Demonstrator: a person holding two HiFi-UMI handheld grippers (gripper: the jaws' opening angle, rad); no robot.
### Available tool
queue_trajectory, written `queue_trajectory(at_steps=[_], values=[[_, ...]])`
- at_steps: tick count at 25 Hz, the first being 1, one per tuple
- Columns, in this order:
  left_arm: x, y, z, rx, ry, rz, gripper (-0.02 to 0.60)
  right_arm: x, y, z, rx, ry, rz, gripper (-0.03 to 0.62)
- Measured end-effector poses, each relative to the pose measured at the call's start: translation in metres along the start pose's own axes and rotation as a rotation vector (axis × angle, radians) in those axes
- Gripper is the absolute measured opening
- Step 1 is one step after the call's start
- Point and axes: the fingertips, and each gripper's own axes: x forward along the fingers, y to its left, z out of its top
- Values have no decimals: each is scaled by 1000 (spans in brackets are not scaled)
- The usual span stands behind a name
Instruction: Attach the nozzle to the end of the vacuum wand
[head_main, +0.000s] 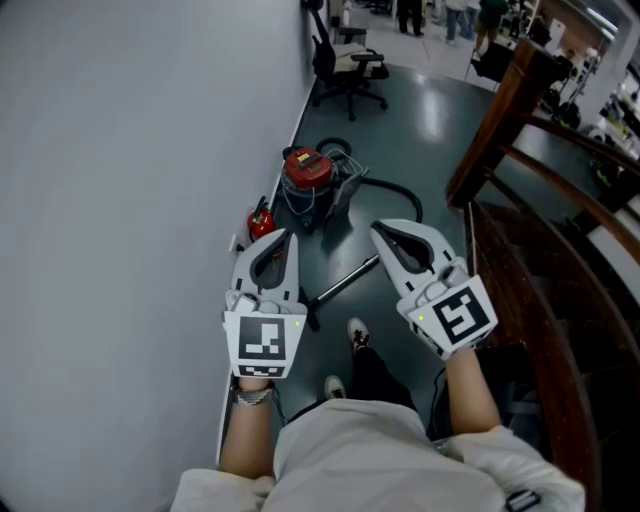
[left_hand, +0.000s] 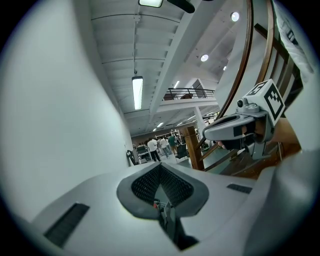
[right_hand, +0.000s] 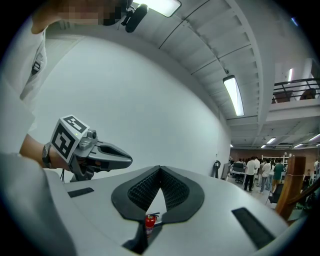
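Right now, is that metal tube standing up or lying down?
Lying down: the vacuum wand lies flat on the floor near the red vacuum.

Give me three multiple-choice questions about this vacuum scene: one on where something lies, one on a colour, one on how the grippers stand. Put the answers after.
1. Where does the vacuum wand lie?
A. On the floor
B. Across the office chair
C. Leaning on the stair rail

2. What colour is the top of the vacuum canister?
A. Blue
B. Red
C. Yellow

3. How do the left gripper and right gripper stand?
A. Both wide open
B. Both shut on the wand
C. Both shut, holding nothing

Answers:
1 A: in the head view the wand lies flat on the dark floor, below the two grippers.
2 B: the canister's lid is plainly red.
3 C: in each gripper view the jaws meet, with nothing between them.
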Motion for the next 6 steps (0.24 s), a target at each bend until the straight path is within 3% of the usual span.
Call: queue_trajectory(at_steps=[6], values=[[-5,-2,2,2,-5,0,0,-1,1,0,1,6,3,28]])
